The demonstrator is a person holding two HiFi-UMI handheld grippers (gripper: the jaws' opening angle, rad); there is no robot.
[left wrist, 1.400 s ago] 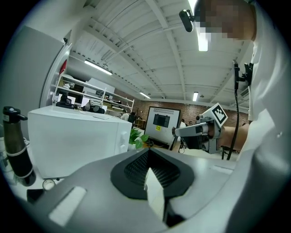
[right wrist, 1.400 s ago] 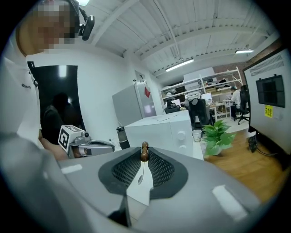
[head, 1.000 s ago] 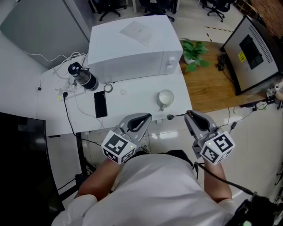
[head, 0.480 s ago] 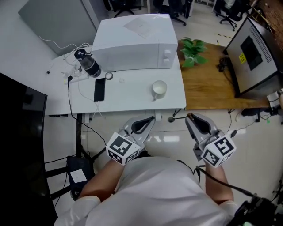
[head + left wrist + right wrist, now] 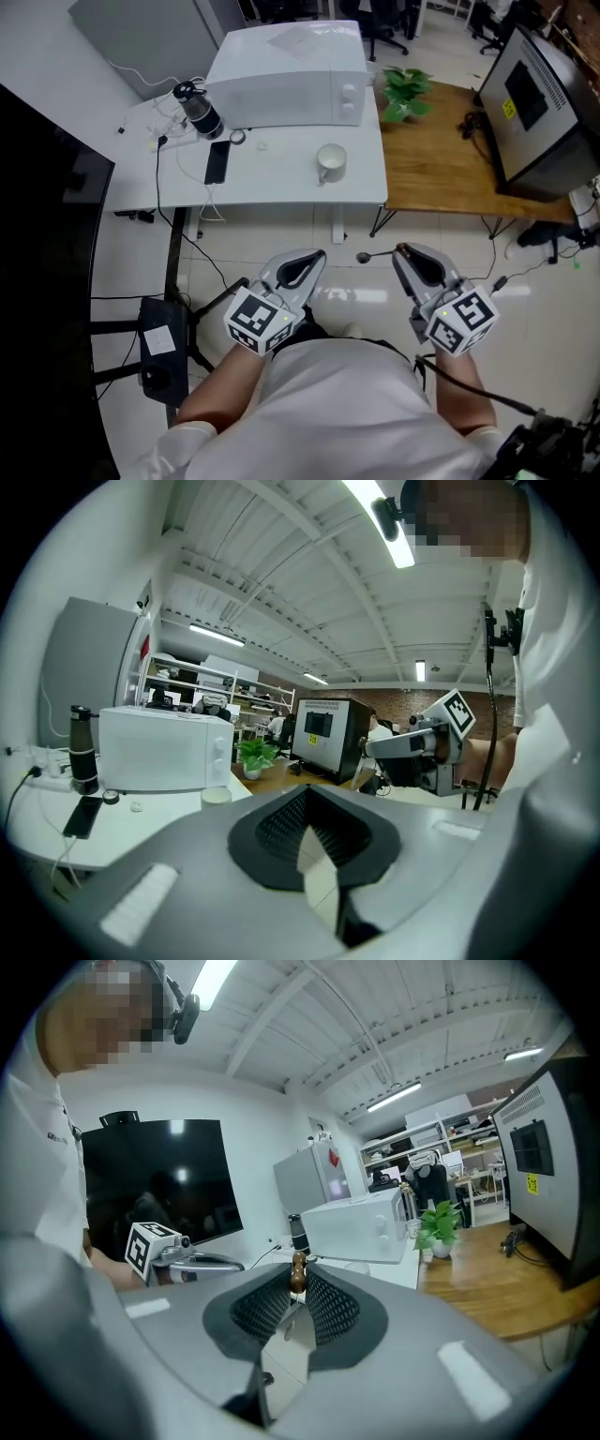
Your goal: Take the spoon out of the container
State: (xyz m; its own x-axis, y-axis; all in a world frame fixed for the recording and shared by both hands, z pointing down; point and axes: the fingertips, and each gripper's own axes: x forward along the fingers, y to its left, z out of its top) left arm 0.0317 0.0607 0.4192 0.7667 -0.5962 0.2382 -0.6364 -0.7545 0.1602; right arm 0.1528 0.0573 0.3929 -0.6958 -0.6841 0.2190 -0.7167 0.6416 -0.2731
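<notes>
A white mug (image 5: pixel 330 161), the container, stands on the white table (image 5: pixel 281 187) far ahead of me; it also shows in the left gripper view (image 5: pixel 216 796). The spoon (image 5: pixel 373 253) is out of it, held level over the floor. My right gripper (image 5: pixel 401 250) is shut on its handle. In the right gripper view, the spoon's brown end (image 5: pixel 298 1271) sticks up between the closed jaws of the right gripper (image 5: pixel 298 1290). My left gripper (image 5: pixel 316 254) is shut on nothing, jaws together (image 5: pixel 314 803). Both grippers hover close to my body, well short of the table.
On the white table are a white microwave (image 5: pixel 291 75), a black bottle (image 5: pixel 202 112), a phone (image 5: pixel 217 162) and cables. A wooden table (image 5: pixel 441 159) with a potted plant (image 5: pixel 403 92) adjoins at right, beside a dark monitor (image 5: pixel 539 103). A black panel fills the left.
The table and mug have slid up and shrunk in the head view as I backed away. Both grippers keep their place near my body, the right one still holding the spoon.
</notes>
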